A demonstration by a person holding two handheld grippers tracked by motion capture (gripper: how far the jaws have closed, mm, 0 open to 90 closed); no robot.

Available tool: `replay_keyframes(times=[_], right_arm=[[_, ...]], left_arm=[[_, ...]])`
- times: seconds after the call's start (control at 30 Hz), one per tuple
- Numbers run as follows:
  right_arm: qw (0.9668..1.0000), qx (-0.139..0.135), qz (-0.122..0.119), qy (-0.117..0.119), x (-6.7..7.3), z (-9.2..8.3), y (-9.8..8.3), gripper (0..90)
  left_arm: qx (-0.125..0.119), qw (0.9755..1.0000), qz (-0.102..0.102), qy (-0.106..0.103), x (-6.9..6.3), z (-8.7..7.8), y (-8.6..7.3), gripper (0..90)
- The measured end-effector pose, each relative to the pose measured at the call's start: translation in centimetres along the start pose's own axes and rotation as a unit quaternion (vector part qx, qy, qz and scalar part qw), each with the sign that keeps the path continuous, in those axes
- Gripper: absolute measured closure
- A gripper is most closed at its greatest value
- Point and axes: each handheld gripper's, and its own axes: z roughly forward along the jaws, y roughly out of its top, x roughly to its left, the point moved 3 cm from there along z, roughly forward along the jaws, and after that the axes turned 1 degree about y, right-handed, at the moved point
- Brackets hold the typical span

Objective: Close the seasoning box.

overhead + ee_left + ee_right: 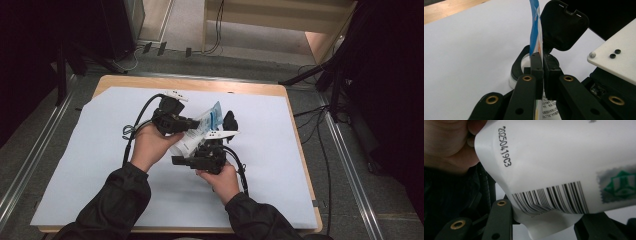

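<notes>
Two tongs (192, 122) (200, 150) around pouch (192, 137)

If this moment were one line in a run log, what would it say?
left claw: shut on flat blue-and-white end of white plastic tube | right claw: gripping tube body | black flip cap: open

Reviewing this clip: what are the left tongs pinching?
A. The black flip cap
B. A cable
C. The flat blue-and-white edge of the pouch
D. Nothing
C: in the left gripper view the left tongs are closed on the thin blue-and-white edge of the pouch, beside the open black cap.
</notes>
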Motion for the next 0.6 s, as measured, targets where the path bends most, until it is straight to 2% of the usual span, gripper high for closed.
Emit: replay_keyframes(times=[0.13,0.3,0.6], right_arm=[[1.0000,0.000,0.000,0.001,0.08,0.02,-0.01,63.7],[1.0000,-0.001,0.000,0.000,0.16,0.13,0.00,63.8],[1.0000,-0.001,0.002,-0.002,0.11,0.10,0.10,63.8]], left_arm=[[0.003,1.0000,0.001,-0.002,0.02,-0.02,-0.06,87.0],[0.007,1.0000,0.004,-0.004,0.02,-0.06,-0.09,90.0],[0.001,1.0000,-0.003,0.006,0.33,-0.11,-0.01,90.0]])
